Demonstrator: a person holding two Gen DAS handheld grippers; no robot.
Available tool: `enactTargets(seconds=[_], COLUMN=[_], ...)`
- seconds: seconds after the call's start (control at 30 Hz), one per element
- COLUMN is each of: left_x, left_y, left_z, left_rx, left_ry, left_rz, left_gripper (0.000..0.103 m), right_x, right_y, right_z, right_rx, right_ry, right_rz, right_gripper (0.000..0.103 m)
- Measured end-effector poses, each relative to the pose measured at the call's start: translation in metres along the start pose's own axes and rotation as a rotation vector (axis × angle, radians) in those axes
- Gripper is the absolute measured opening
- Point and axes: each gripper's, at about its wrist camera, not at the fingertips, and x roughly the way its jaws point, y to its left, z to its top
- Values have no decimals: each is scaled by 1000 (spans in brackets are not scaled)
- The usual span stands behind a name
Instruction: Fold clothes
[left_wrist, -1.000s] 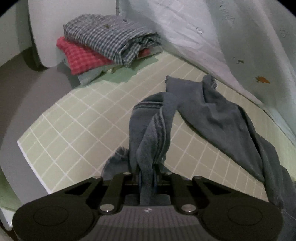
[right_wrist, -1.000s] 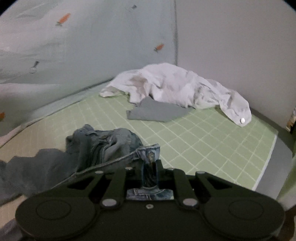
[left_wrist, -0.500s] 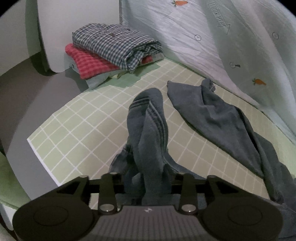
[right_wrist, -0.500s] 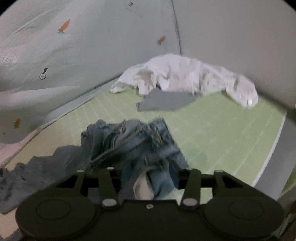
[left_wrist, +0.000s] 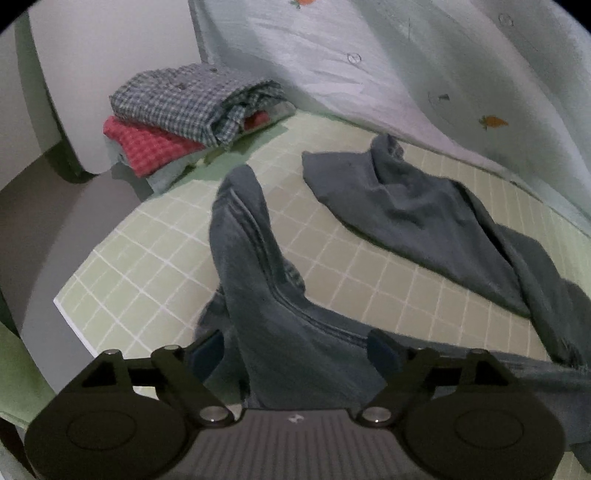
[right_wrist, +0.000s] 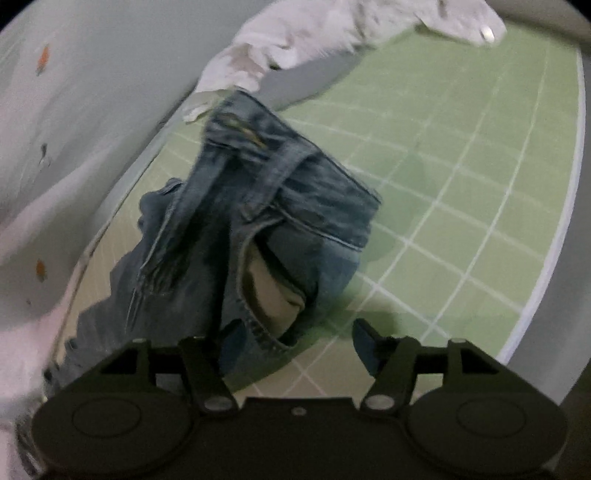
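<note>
The jeans (left_wrist: 258, 280) lie spread on the green checked mat (left_wrist: 140, 266), 1 leg running up the middle of the left wrist view, the other (left_wrist: 413, 206) angled off toward the pale curtain (left_wrist: 369, 74). In the right wrist view the waist end (right_wrist: 266, 221) sits crumpled with a pocket lining showing, close to the curtain side of the mat.

The left gripper (left_wrist: 295, 347) has just been opening and its jaws stand wide; the leg passes between them, but the pads do not press it. The right gripper (right_wrist: 295, 339) has also just been opening; the waist cloth lies by its left finger, loose, with bare mat under the rest of the gap.

Open mat lies left of the middle leg, out to the mat's white edge (left_wrist: 70, 314), and right of the waist to the far edge (right_wrist: 554, 240). A stack of 3 folded shirts (left_wrist: 184, 114) sits at 1 corner; a white garment (right_wrist: 332, 33) lies at the far end.
</note>
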Motion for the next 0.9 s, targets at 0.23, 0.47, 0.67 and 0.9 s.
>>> enactTargets(seconds=[0.23, 0.47, 0.67, 0.9], left_x=[13, 26, 37, 50], left_y=[-11, -10, -4, 1], left_z=[-3, 5, 18, 34], left_rx=[19, -15, -61, -26], left_ry=[52, 66, 76, 45], left_rz=[37, 77, 34, 74], left_gripper=[89, 89, 90, 90], right_x=[25, 14, 1, 11], right_y=[15, 46, 95, 119], right_z=[1, 42, 75, 71], right_rx=[-19, -117, -399, -523], right_ry=[24, -146, -384, -350], right_rz=[47, 14, -212, -386], right_gripper=[56, 7, 11, 63])
